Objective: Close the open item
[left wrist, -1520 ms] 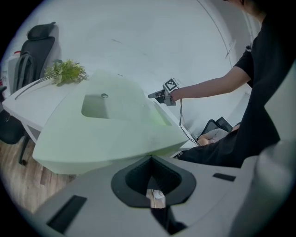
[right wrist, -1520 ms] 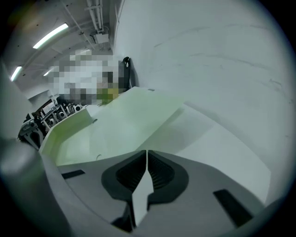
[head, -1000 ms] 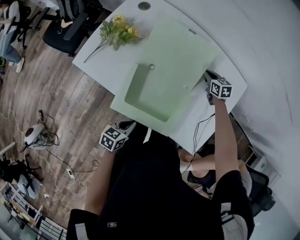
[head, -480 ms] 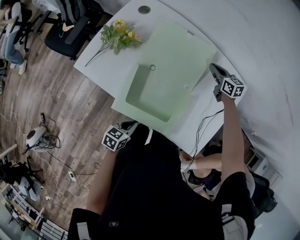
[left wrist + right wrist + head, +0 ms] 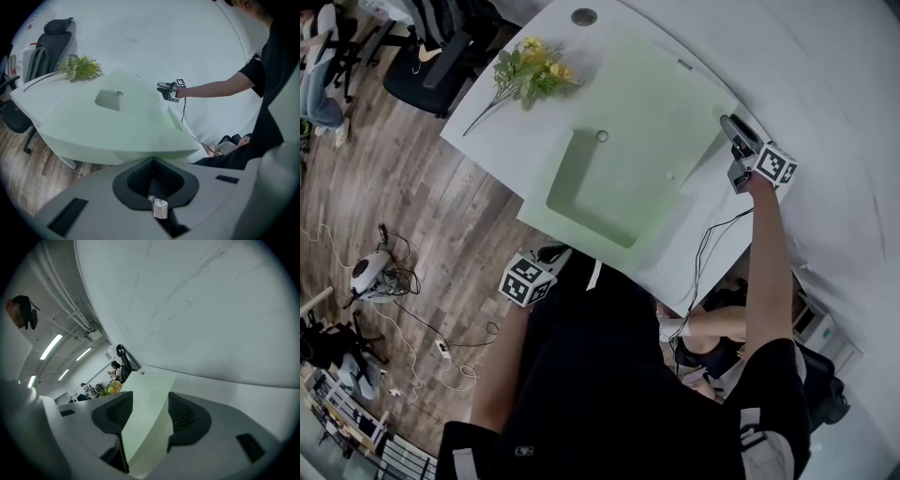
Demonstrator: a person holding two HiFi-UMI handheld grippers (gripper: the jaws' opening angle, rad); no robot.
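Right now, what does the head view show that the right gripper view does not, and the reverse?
Only the head view: the left gripper by the white table's near edge, and the wooden floor. Only the right gripper view: ceiling lights, and the right gripper with its fingers, which have just been opening, apart around the green case's edge. Both: the green case and the flowers.
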